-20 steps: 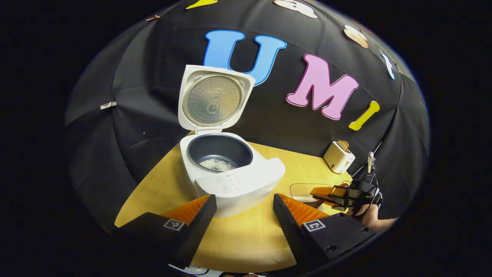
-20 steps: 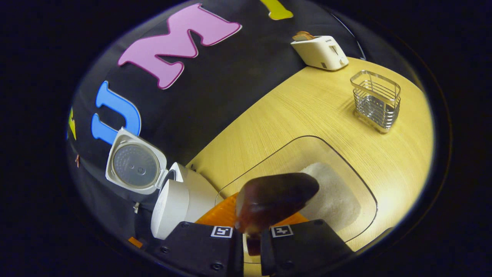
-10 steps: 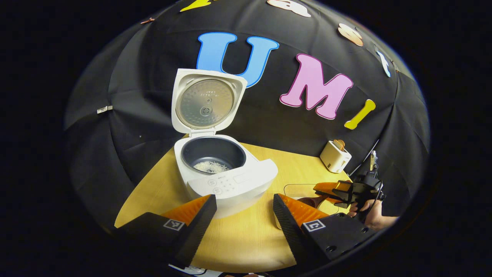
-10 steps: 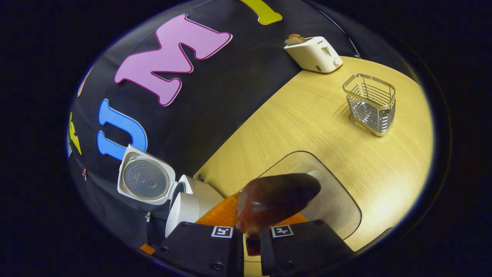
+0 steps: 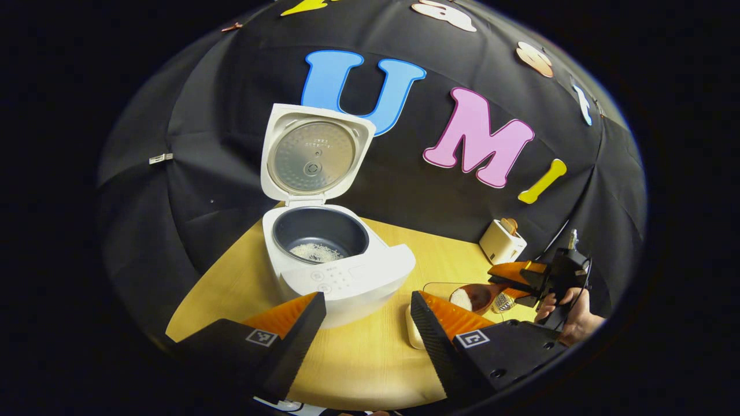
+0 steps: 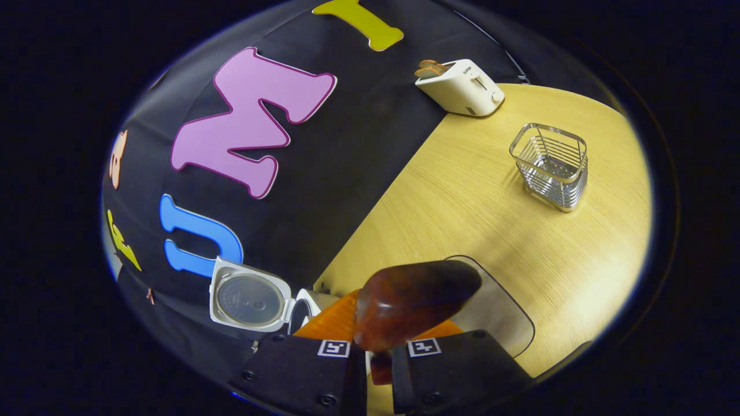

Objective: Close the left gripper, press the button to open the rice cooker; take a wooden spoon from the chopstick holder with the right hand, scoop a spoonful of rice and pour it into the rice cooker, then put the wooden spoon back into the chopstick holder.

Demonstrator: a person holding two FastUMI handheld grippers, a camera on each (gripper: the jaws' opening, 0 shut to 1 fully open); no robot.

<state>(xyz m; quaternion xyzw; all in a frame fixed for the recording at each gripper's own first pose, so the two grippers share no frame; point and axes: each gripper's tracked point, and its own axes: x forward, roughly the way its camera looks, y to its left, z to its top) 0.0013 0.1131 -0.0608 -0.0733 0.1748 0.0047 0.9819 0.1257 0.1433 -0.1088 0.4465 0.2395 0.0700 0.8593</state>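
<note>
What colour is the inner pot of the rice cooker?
Dark grey, nearly black; the inner pot shows best in the left gripper view.

Glossy wooden spoon (image 6: 413, 300), wire-metal chopstick holder (image 6: 550, 166), matt wood-grain table (image 6: 462, 196)

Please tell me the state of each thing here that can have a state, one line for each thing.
rice cooker: lid open, some rice inside
wooden spoon: held, carrying rice
right gripper: shut on wooden spoon
left gripper: open, empty
chopstick holder: upright, empty
toaster: bread in slot
</note>
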